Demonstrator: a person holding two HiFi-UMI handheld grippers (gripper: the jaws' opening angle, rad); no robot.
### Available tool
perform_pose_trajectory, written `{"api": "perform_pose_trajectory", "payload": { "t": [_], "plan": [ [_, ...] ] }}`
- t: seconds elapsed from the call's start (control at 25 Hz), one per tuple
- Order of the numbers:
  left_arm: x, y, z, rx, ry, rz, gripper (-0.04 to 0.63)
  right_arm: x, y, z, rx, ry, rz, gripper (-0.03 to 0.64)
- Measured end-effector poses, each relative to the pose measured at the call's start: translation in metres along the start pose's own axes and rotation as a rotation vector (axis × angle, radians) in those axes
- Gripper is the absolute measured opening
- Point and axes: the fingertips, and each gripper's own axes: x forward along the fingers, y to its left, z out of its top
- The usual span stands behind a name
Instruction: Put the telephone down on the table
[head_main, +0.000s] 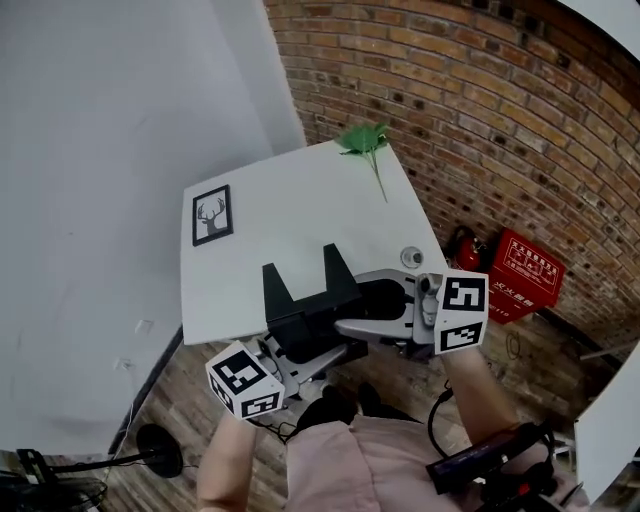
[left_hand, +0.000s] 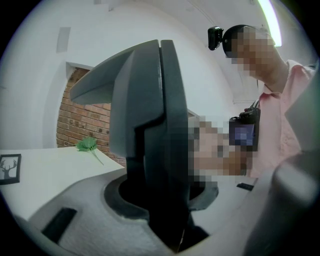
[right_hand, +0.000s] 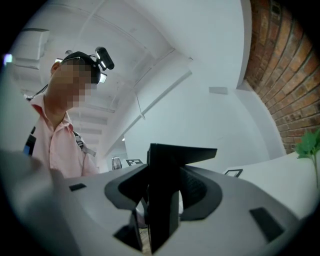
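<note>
- At the near edge of the white rectangular table (head_main: 300, 200), a black, angular plastic telephone (head_main: 305, 300) with two upright prongs is carried between both grippers.
- Left gripper (head_main: 312, 350) (its marker cube is at the lower left of the head view): the jaws are partly closed and clamp the telephone from its near, lower side. In the left gripper view the dark body stands on edge between the two grey jaws and fills the gap.
- Right gripper (head_main: 352, 318) (its marker cube is at the right of the head view): the jaws are about half closed and grip the telephone from the right. In the right gripper view a thin black panel of the telephone sits squarely between the jaws, in contact on both sides.
- Telephone position: in the head view it overlaps the table's near edge, partly over the tabletop and partly over the wooden floor (head_main: 170, 390). Whether its underside touches the tabletop cannot be determined.
- Tabletop items: a black-framed picture of a deer head (head_main: 211, 215) lies near the left edge. A green leafy sprig (head_main: 365, 140) lies at the far corner. A small round silvery object (head_main: 410, 257) sits near the right edge, just beyond the right gripper. All three are apart from the telephone.
- Surroundings: a red brick wall (head_main: 480, 100) runs beyond and to the right of the table. A red box (head_main: 524, 272) stands on the floor at its foot.
</note>
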Motion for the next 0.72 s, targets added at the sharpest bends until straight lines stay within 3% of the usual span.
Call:
{"api": "perform_pose_trajectory", "payload": {
  "t": [0.28,0.72],
  "plan": [
    [-0.005,0.048,0.008,-0.012,-0.009,0.024,0.169,0.025,-0.042,0.007,0.006,0.021,0.019,0.186],
    [-0.021,0.145,0.014,-0.078,-0.011,-0.016,0.169,0.081,-0.130,0.011,0.054,0.039,-0.024,0.186]
  ]
}}
